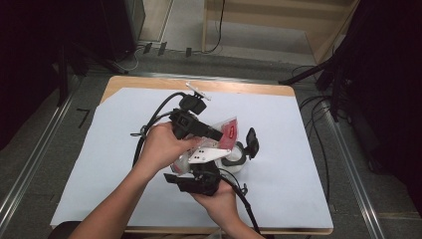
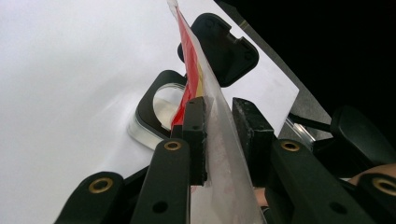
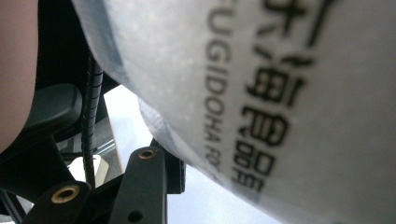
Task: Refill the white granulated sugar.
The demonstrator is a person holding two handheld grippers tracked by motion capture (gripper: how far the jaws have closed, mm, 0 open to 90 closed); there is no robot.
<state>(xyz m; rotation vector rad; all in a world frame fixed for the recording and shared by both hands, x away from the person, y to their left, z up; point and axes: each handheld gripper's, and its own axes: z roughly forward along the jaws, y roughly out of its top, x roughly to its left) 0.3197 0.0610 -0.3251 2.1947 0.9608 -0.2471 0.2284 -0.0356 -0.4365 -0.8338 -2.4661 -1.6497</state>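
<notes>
A clear plastic pouch (image 1: 226, 130) with a red label and printed lettering hangs between both grippers over the table's middle. My left gripper (image 1: 216, 134) reaches in from the left, and in the left gripper view its jaws (image 2: 219, 112) are closed on the pouch's (image 2: 212, 140) thin edge. From below, my right gripper (image 1: 196, 172) points up at the pouch's lower end. In the right gripper view the pouch (image 3: 280, 93) lies right across the jaws, hiding one finger; the other finger (image 3: 149, 186) touches it. A clear container (image 1: 234, 159) with its black lid (image 1: 252, 142) flipped open stands just under the pouch.
White paper (image 1: 124, 149) covers the wooden table (image 1: 239, 88). In the left gripper view the container's black rim (image 2: 149, 100) and open lid (image 2: 219, 46) sit just beyond the jaws. Cables (image 1: 149, 124) trail from both grippers. Stands and cords crowd the floor at right.
</notes>
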